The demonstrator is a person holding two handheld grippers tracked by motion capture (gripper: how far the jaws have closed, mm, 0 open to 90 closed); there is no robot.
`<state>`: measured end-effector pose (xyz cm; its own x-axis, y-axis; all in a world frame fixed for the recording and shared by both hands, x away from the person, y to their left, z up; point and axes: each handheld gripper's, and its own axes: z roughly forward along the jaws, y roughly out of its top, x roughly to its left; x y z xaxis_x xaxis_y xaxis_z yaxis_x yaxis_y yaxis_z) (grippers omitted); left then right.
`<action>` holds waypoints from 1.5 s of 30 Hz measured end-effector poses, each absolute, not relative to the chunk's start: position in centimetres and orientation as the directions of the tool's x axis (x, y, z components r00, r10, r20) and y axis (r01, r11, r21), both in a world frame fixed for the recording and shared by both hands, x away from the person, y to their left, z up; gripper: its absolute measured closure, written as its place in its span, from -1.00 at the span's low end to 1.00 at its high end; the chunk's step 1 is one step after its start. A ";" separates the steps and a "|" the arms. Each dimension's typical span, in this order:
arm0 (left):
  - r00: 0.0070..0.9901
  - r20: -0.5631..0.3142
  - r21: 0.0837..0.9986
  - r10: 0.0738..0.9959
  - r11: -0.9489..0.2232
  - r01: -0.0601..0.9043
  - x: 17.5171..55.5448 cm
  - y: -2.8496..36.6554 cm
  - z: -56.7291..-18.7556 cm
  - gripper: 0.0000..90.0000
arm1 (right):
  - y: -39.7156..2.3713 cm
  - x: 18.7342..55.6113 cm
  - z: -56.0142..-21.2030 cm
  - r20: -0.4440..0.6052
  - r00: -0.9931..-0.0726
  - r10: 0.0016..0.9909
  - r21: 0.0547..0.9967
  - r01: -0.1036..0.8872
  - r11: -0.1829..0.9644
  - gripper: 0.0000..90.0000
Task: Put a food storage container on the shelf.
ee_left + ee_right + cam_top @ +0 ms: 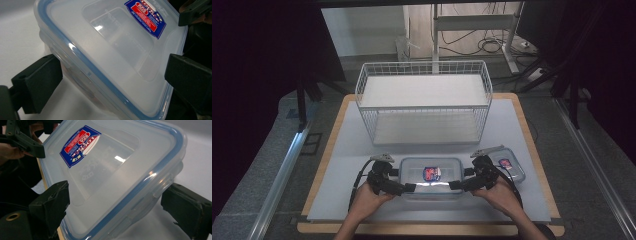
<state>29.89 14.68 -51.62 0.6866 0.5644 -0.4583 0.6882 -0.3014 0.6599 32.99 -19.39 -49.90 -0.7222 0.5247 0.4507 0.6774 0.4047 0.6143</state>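
On the table (532, 200), before the white wire rack (424, 100), lies the large clear box (430, 178) with a blue-sealed lid. My left gripper (409, 188) and right gripper (455, 185) each straddle 1 end, jaws spread, not clamped. Its red-and-blue label (145, 16) reads "LOCK". A smaller box (507, 165) sits right.

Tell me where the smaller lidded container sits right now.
In the high view, the smaller container sits on the table's right, just beyond the right claw, beside the larger container.
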 end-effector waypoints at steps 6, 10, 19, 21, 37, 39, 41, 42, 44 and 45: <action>0.689 -0.423 0.669 0.588 -0.310 0.675 29.1 14.6 -51.0 -0.88 | -19.7 32.6 -49.6 0.447 -0.728 0.520 0.613 0.673 0.414 -0.67; 0.698 -0.408 0.684 0.589 -0.309 0.661 28.4 15.0 -50.7 -0.72 | -20.2 31.9 -49.2 0.447 -0.726 0.524 0.628 0.671 0.394 -0.47; 0.701 -0.394 0.702 0.594 -0.299 0.647 26.1 15.5 -50.5 -0.48 | -21.2 30.6 -48.8 0.458 -0.715 0.528 0.658 0.672 0.339 -0.15; 0.691 -0.420 0.705 0.589 -0.268 0.657 26.0 16.0 -50.5 -0.37 | -21.2 30.2 -48.7 0.449 -0.720 0.530 0.663 0.666 0.342 -0.13; 0.639 -0.560 0.684 0.527 -0.141 0.715 27.2 17.0 -51.8 -0.34 | -21.5 29.7 -48.7 0.448 -0.728 0.520 0.675 0.656 0.337 -0.07; 0.639 -0.562 0.686 0.525 -0.135 0.715 26.9 17.4 -51.7 -0.20 | -21.5 29.8 -48.8 0.453 -0.725 0.519 0.673 0.660 0.334 -0.07; 0.635 -0.572 0.681 0.519 -0.130 0.720 26.8 17.8 -51.7 -0.03 | -21.6 29.9 -48.9 0.460 -0.721 0.518 0.672 0.664 0.328 -0.08; 0.627 -0.585 0.676 0.514 -0.118 0.727 26.8 17.8 -51.8 -0.02 | -21.6 30.0 -49.0 0.465 -0.720 0.514 0.672 0.666 0.324 -0.08; 0.619 -0.592 0.670 0.515 -0.112 0.734 26.9 17.8 -51.9 -0.02 | -21.6 30.0 -49.0 0.462 -0.721 0.516 0.671 0.665 0.328 -0.10; 0.617 -0.595 0.668 0.516 -0.110 0.736 26.9 17.8 -51.9 -0.02 | -21.6 30.0 -49.0 0.465 -0.720 0.516 0.670 0.667 0.327 -0.11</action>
<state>26.88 17.77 -51.86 0.6166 0.5158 -0.5947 0.7360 -0.1096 0.6680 29.95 -21.56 -49.01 -0.7196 0.5158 0.4649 0.6669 0.3267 0.6697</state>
